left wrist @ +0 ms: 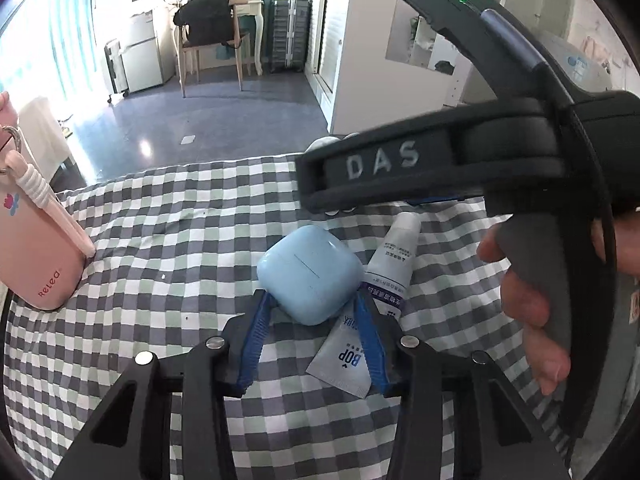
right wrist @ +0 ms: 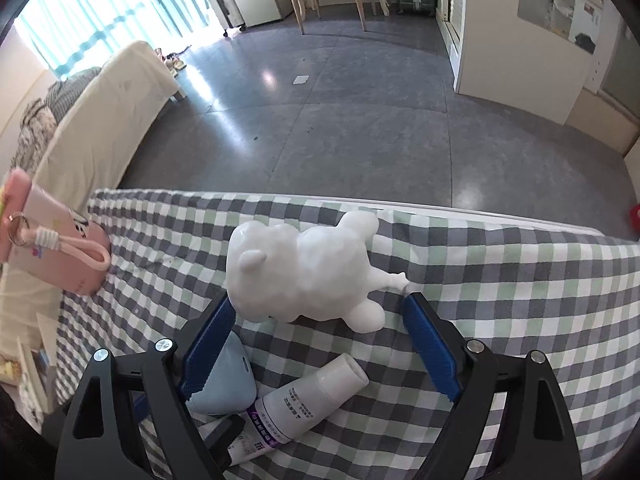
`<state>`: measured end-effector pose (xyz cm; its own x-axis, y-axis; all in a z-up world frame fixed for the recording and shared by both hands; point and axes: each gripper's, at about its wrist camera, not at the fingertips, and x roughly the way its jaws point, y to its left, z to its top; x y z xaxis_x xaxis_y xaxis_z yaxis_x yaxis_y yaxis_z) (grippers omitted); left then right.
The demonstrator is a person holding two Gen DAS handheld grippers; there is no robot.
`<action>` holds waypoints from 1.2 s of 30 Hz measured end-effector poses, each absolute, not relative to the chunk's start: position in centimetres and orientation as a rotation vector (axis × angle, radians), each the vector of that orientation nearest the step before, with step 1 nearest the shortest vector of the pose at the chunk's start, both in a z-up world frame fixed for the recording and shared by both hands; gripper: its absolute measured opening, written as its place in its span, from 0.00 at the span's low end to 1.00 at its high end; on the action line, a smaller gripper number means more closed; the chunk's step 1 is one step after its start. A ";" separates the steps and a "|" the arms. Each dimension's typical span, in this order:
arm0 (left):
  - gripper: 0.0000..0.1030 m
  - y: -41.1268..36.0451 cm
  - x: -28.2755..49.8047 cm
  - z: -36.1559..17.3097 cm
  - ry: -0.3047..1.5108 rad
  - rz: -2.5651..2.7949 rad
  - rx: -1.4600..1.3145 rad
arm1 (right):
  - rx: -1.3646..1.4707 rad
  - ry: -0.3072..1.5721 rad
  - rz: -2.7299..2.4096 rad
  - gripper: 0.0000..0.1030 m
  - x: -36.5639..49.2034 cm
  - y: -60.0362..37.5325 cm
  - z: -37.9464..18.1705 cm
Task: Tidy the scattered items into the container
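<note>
A light blue earbud case (left wrist: 310,274) lies on the checked cloth, and my left gripper (left wrist: 312,304) straddles its near end, jaws open, blue fingers (left wrist: 254,344) on either side. A white BOP tube (left wrist: 374,304) lies beside it, partly under the right finger. In the right wrist view my right gripper (right wrist: 316,304) is open around a white animal figurine (right wrist: 304,272) lying on its side near the far edge. The blue case (right wrist: 226,380) and tube (right wrist: 308,396) lie below it. A pink pouch (left wrist: 34,248) with a strap sits at the left, also showing in the right wrist view (right wrist: 60,248).
The checked cloth (left wrist: 168,240) covers a bed whose far edge (right wrist: 440,206) drops to a grey floor. The right gripper's black body and the holding hand (left wrist: 520,296) fill the right of the left wrist view. A cream bed (right wrist: 100,120) stands at left.
</note>
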<state>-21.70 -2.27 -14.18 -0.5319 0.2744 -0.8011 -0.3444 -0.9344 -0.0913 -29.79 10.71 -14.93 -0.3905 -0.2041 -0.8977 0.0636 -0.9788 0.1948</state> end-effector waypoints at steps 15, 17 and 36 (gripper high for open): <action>0.43 -2.1 -23.1 -14.0 0.102 2.472 -1.282 | 1.595 -0.330 -2.399 1.00 -29.9 11.1 -14.9; 0.43 -2.0 -22.9 -14.0 0.104 2.473 -1.281 | 1.616 -0.297 -2.395 1.00 -29.9 10.7 -14.8; 0.00 -1.9 -22.9 -13.3 0.108 2.433 -1.261 | 1.590 -0.200 -2.479 0.14 -28.0 10.2 -14.0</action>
